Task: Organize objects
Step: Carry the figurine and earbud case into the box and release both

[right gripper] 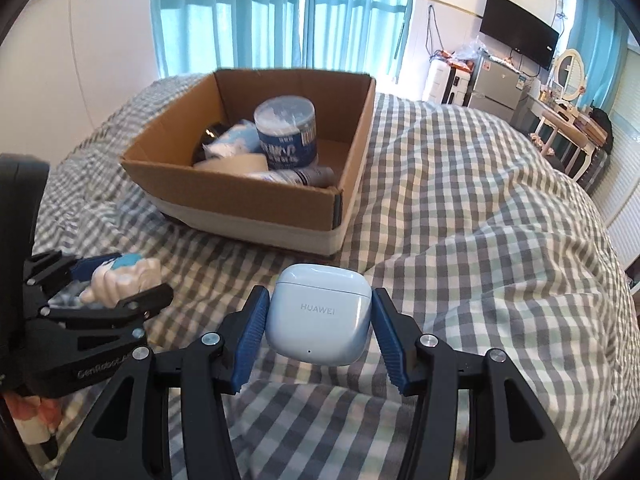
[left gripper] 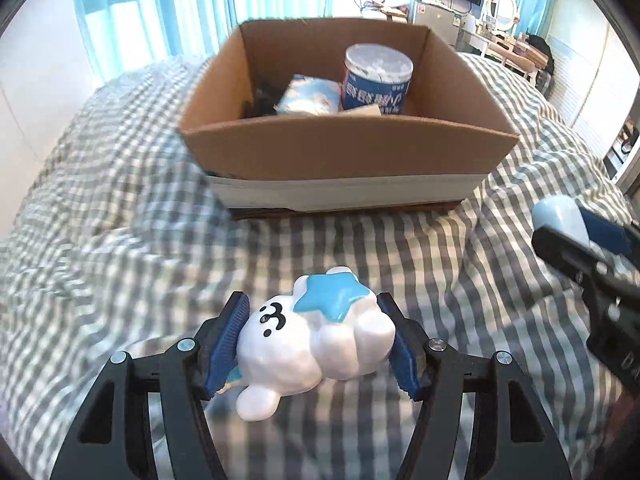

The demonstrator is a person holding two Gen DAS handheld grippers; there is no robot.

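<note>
Checked bedding covers the bed (right gripper: pixel 460 200); the cardboard box (left gripper: pixel 344 152) sits on it, already part full; the left gripper (left gripper: pixel 316 344) squeezes a white bear toy (left gripper: pixel 316 344); the right gripper (right gripper: pixel 320 328) squeezes a blue earbud case (right gripper: pixel 320 312); both look ready for the box.

A grey-and-white checked bedcover (right gripper: pixel 480 208) lies rumpled across the bed. Behind it hang sheer blue curtains (right gripper: pixel 280 12) — daylight coming through. At the far right: a wall-mounted television (right gripper: pixel 518 38), a small fridge (right gripper: pixel 494 88) and a white dressing table (right gripper: pixel 560 120) (round mirror on top).
</note>
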